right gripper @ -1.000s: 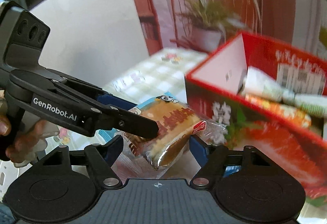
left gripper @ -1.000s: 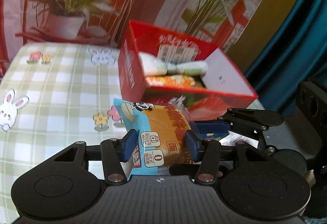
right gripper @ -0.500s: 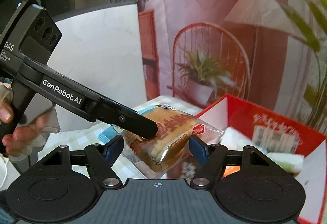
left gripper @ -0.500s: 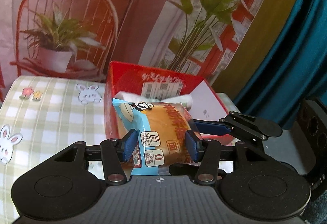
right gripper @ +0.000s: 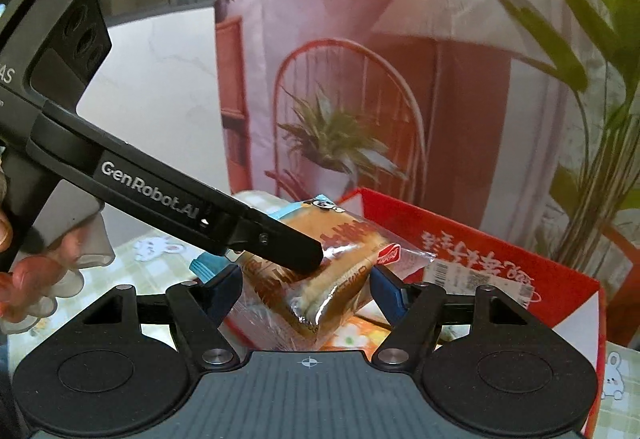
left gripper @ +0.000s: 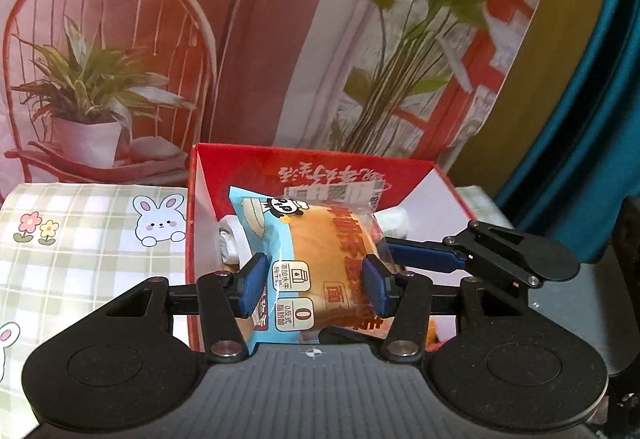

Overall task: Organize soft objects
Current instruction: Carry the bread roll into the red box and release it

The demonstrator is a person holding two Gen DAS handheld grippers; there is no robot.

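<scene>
The soft golden bread bun sealed in a clear and blue plastic wrapper point(left gripper: 316, 259) hangs above the open red cardboard box point(left gripper: 400, 167), pinched between the blue ribbed pads of the left gripper point(left gripper: 312, 279); the right gripper point(right gripper: 306, 289) flanks the same packet, its pads close against the wrapper, though whether they press it I cannot tell. To finish well, the packet likely wants lowering straight into the box's free space and releasing only once it rests on something, with light pressure, since the bun looks spongy and would dent. The film is glossy, crinkled and probably slippery, with flat sealed ends. The box has stiff, smooth walls, white inside, and holds a white soft bundle point(left gripper: 230, 243). Beneath lies a matte green-checked tablecloth printed with rabbits and flowers point(left gripper: 80, 239).
</scene>
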